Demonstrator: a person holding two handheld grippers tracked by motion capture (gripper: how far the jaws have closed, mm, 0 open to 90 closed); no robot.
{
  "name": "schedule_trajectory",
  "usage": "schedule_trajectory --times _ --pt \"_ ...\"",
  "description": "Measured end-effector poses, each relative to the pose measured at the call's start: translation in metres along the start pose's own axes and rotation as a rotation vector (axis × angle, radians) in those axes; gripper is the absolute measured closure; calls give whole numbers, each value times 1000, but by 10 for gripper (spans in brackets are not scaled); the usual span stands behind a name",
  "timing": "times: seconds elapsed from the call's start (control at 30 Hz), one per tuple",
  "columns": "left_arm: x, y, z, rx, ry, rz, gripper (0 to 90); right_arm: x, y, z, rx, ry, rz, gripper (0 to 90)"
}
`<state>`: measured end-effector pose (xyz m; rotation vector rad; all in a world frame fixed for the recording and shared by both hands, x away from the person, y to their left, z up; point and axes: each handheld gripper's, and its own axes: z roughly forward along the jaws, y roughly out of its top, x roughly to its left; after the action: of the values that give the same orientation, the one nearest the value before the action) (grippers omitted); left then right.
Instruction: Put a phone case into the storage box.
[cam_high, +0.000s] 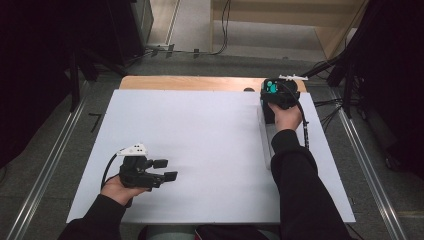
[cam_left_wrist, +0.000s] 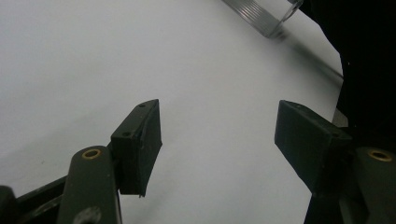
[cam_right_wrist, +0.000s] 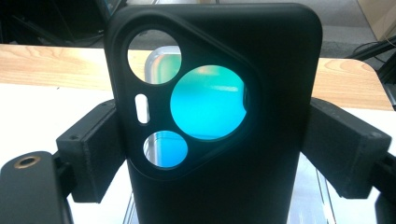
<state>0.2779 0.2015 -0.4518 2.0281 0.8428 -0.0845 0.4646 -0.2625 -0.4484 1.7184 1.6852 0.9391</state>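
Note:
A black phone case with a rounded three-cornered camera window stands upright between the jaws of my right gripper. Both pads press on its side edges, so the gripper is shut on it. A teal surface shows through the case's round holes. From above, my right gripper sits at the table's far right, and the case hangs dark below the hand. My left gripper rests near the front left, open. In the left gripper view its jaws stand wide apart with nothing between the pads.
A white sheet covers most of the wooden table. A long clear ribbed holder lies along the right side under my right forearm; its end shows in the left gripper view. Cables and dark stands surround the table.

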Motion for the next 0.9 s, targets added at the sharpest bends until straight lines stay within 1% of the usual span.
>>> schedule_trajectory --times 0.17,0.27,0.37,0.43,0.5,0.6,0.63,0.67,0.77,0.9 --pt "0 0 0 -1 -2 2 321 0 1 4 7 -4 -8 104" --pt "0 0 0 0 0 0 321 2 0 6 12 -21 -30 102" --pt "0 0 0 -1 0 0 321 3 0 6 12 -18 -36 99" --pt "0 0 0 -3 2 3 321 2 0 7 10 -12 -25 97" --pt "0 1 0 -3 0 3 322 0 0 7 15 -5 -27 97" --pt "0 0 0 -2 1 3 321 -3 1 7 24 18 -6 87" --pt "0 0 0 -3 1 0 322 -3 1 7 28 30 2 66" --pt "0 1 0 -4 2 -1 322 -5 2 7 35 49 14 2" --pt "0 1 1 -3 1 -2 321 -6 2 9 59 66 28 0" --pt "1 1 1 -3 0 -3 321 -6 2 10 61 71 27 0"
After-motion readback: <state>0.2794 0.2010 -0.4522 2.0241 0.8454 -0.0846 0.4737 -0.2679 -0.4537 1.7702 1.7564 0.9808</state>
